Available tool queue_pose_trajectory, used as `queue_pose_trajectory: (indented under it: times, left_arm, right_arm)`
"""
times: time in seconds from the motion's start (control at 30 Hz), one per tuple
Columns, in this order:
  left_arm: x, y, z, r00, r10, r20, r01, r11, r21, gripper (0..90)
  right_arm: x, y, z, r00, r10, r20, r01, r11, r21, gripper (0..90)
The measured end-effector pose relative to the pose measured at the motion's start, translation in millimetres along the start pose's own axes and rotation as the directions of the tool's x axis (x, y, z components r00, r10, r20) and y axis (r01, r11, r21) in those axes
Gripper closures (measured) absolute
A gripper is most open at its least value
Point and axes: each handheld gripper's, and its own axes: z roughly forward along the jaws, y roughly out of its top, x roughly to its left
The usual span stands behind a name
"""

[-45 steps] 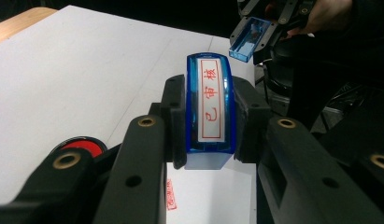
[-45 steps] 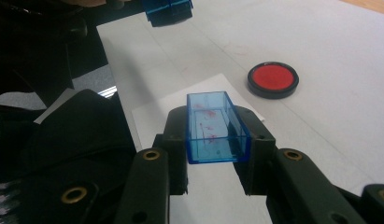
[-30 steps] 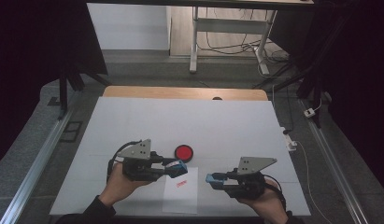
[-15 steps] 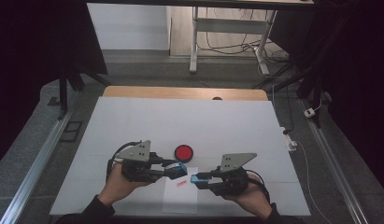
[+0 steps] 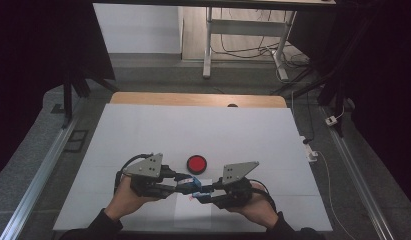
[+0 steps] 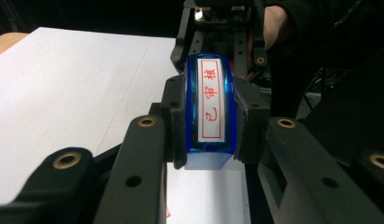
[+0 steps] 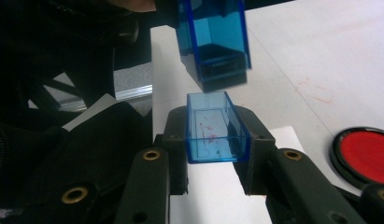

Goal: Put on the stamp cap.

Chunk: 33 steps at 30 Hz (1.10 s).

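My left gripper (image 6: 210,116) is shut on a blue stamp (image 6: 209,93) that carries a white label with red characters. My right gripper (image 7: 216,135) is shut on the stamp's clear blue cap (image 7: 215,126), whose open side faces the stamp (image 7: 213,42) just ahead of it. In the high view the left gripper (image 5: 185,186) and the right gripper (image 5: 202,194) meet tip to tip, stamp (image 5: 194,183) between them, above a white paper sheet (image 5: 193,215). Whether cap and stamp touch I cannot tell.
A round red ink pad (image 5: 197,163) lies on the white table (image 5: 193,125) just beyond the grippers, and shows at the right (image 7: 365,156) in the right gripper view. Faint red marks dot the paper. A wooden edge (image 5: 193,99) runs along the table's far side.
The right gripper has moved left with the cap, closing the gap to the stamp. The left gripper has stayed in place.
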Motion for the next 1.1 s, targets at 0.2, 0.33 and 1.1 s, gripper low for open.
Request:
queue_pose_trajectory:
  times: [0.2,0.33,1.1]
  left_arm:
    - [-0.7,-0.1,2.2,0.9998,0.010,0.020,-0.010,0.9999,0.005,69.9]
    - [-1.3,-0.2,3.8,0.9993,0.016,0.035,-0.017,0.9998,0.010,69.9]
    - [1.3,-3.4,5.2,0.9954,0.005,0.096,-0.003,0.9998,-0.020,69.9]
  right_arm:
    - [0.2,2.4,7.5,0.9995,-0.019,-0.025,0.019,0.9998,0.003,69.2]
    - [0.3,3.8,10.3,0.9989,-0.024,-0.040,0.024,0.9997,-0.002,69.3]
    - [0.9,6.2,11.3,0.9952,-0.049,-0.085,0.046,0.9983,-0.034,69.6]
